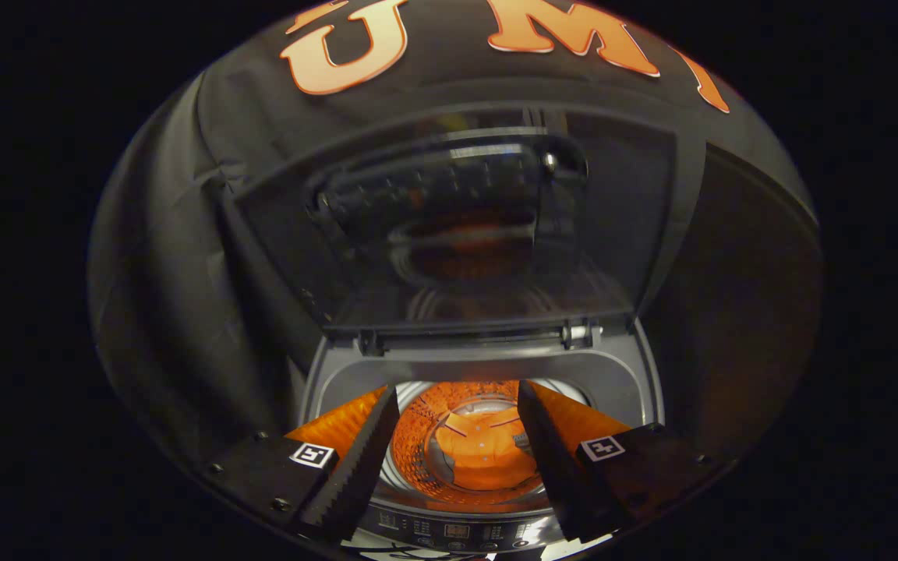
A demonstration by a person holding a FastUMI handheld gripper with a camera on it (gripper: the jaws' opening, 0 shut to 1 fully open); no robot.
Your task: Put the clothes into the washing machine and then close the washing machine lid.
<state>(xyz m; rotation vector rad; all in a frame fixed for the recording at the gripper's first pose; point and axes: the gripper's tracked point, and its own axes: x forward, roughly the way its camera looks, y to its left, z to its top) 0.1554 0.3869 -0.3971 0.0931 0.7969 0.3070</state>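
A top-loading washing machine stands right below and ahead of my gripper. Its see-through lid is raised upright on the hinges at the back. Down in the perforated drum lies an orange-looking garment, seen through the gap between my fingers. The fingers are spread wide apart above the drum's mouth and hold nothing.
The washer's control panel runs along its near edge, just under my fingers. Black booth cloth hangs behind and on both sides of the machine. The scene is dimly lit.
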